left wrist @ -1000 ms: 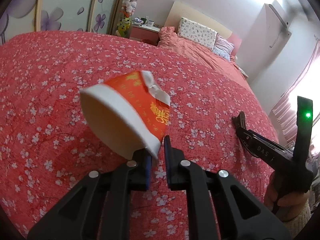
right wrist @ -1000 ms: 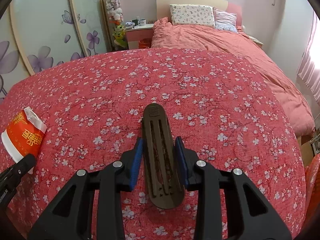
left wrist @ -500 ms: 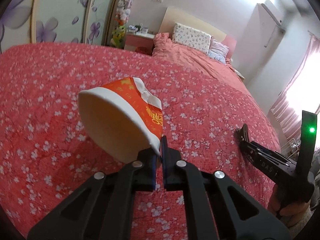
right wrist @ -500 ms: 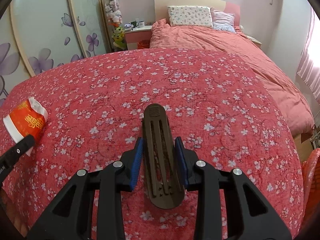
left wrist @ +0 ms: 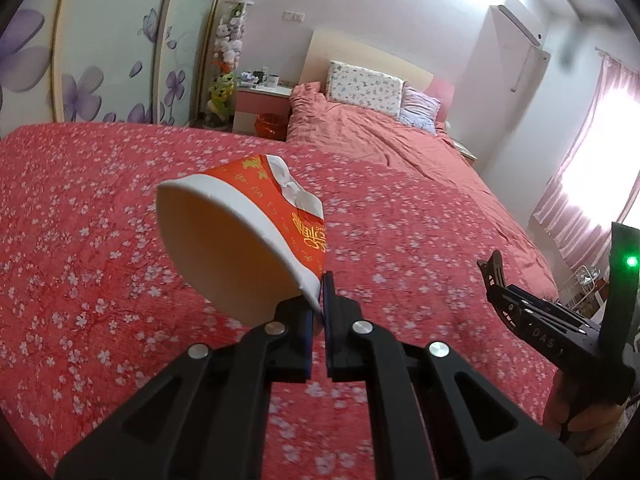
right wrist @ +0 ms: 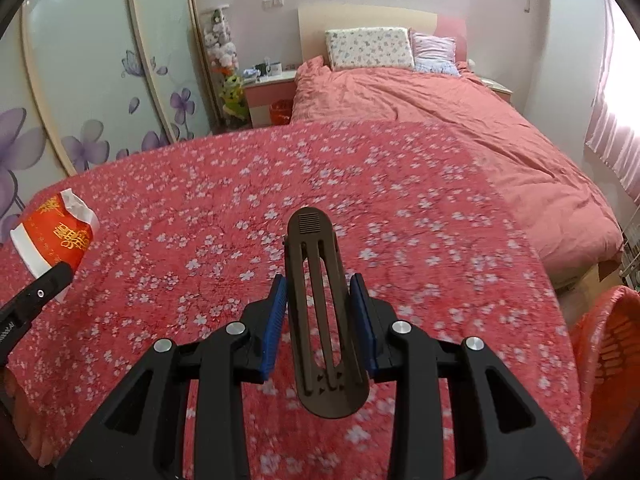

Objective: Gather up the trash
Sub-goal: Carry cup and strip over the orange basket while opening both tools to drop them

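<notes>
We carry both items to the orange basket (right wrist: pixel 608 364) at the right. L gripper (left wrist: pixel 318 320) pinches the paper cup (left wrist: pixel 240 236) by its rim, above the bedspread (left wrist: pixel 100 240); R gripper (right wrist: pixel 320 328) clamps the dark clip (right wrist: pixel 320 312). Keep the cup level, w/o squeezing more.

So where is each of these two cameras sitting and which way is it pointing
Left wrist: on the left gripper, looking along its fingers over the floral bedspread; paper cup pinched by its rim; right gripper and a hand at right.
Right wrist: on the right gripper, facing the bed; dark flat clip between its pads.
Shared: cup, bedspread, headboard wall.
</notes>
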`<action>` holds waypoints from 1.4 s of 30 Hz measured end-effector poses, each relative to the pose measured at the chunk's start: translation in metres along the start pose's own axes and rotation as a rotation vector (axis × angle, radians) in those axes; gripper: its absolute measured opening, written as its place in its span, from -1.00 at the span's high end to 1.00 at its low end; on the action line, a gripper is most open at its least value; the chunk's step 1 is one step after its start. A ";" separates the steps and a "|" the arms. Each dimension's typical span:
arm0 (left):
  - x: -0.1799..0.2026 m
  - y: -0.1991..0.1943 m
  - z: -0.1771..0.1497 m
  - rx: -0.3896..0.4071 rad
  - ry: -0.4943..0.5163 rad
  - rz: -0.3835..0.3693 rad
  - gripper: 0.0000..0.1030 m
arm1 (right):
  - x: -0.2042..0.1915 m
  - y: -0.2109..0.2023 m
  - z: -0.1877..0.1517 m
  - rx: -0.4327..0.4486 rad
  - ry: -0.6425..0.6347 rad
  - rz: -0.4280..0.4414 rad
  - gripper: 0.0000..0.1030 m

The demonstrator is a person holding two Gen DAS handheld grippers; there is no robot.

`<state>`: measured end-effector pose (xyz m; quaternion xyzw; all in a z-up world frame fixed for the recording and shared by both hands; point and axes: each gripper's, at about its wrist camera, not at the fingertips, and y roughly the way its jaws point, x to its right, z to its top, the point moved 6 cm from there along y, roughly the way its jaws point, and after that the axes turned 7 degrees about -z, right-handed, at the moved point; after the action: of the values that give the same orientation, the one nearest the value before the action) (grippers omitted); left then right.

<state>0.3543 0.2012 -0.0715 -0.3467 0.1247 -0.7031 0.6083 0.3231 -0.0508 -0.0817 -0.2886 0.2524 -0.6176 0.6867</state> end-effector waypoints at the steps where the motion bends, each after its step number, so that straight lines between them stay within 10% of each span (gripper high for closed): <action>1: 0.004 -0.002 0.000 0.002 0.007 -0.004 0.90 | 0.004 -0.006 0.000 0.011 0.006 0.000 0.36; 42: 0.307 -0.030 -0.074 -0.051 0.351 -0.328 0.90 | 0.200 -0.142 -0.048 0.234 0.305 -0.161 0.36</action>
<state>0.2779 -0.0995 -0.0046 -0.2500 0.1885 -0.8385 0.4460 0.2111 -0.2638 -0.0133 -0.1293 0.2563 -0.7321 0.6177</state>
